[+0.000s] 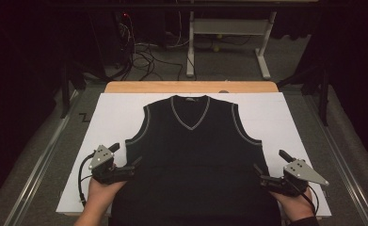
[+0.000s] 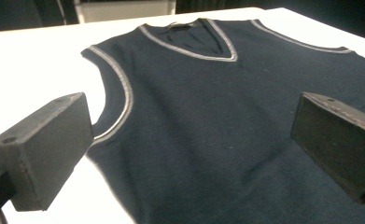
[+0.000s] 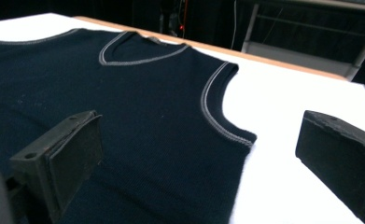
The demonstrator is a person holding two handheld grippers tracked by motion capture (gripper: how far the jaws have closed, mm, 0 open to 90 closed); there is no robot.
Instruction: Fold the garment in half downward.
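On the white sheet [image 1: 276,113] that covers the table lies a dark vest [image 1: 196,150], flat, front up, V-neck away from the person and hem toward them, hanging a little over the near edge. It looks smoothed out: no fold, no lifted corner, both armholes with their pale trim lying open at the sides.

At the vest's left edge, just below the armhole, sits the left gripper [image 1: 125,160], jaws spread wide. Its own view shows one jaw over the white sheet and the other over the cloth, so the side edge of the vest [image 2: 217,140] runs between them. Whether the lower jaw touches the fabric I cannot tell.

The right gripper [image 1: 268,167] mirrors this at the opposite edge, also wide open. In the right gripper view one jaw stands over the vest [image 3: 138,121], the other over the sheet [image 3: 283,130], with the side seam below the armhole between them. Neither gripper holds anything.

Judging from this, the work is most likely folding the vest, and it stands at the very start: the garment is laid out and both grippers are lined up at its sides, but no grasp is made and no fold begun. What seems left is nearly everything: closing on the two side edges, lifting, carrying the cloth over, and setting it down neatly.
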